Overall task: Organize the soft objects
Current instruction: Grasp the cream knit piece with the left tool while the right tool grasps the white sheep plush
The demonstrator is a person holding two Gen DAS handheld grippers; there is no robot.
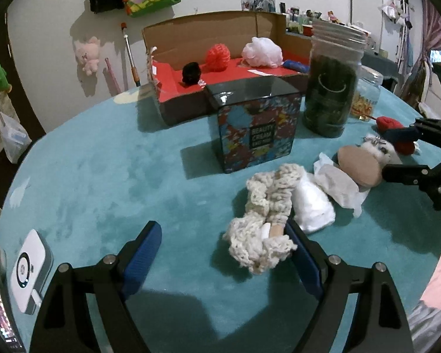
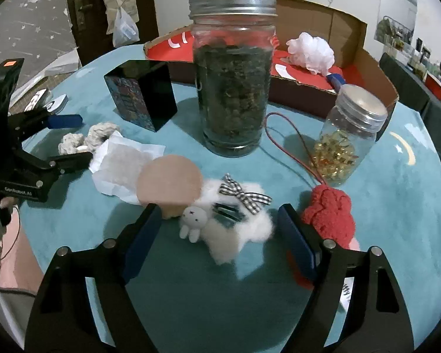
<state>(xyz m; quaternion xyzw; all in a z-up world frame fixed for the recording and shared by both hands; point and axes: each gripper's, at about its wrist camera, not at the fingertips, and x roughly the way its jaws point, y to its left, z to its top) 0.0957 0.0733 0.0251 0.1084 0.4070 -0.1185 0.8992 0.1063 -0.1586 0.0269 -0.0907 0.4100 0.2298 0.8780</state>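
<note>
Teal cloth covers the desk (image 1: 103, 176). Left tongs (image 1: 223, 253) stand wide, the cream knitted scrunchie (image 1: 261, 229) touching their right pad at 3 o'clock. Right tongs (image 2: 217, 235) gape around the white fluffy clip (image 2: 238, 226), not pressing it. Behind, at 12 o'clock, a cardboard box (image 1: 191, 38) holds soft things.

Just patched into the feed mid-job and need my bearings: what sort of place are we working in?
Most likely a lived-in home room, not a lab. A round table under a teal cloth holds the clutter, a pink plush toy hangs on the wall, and a shelf of household bottles stands at the back.
</note>
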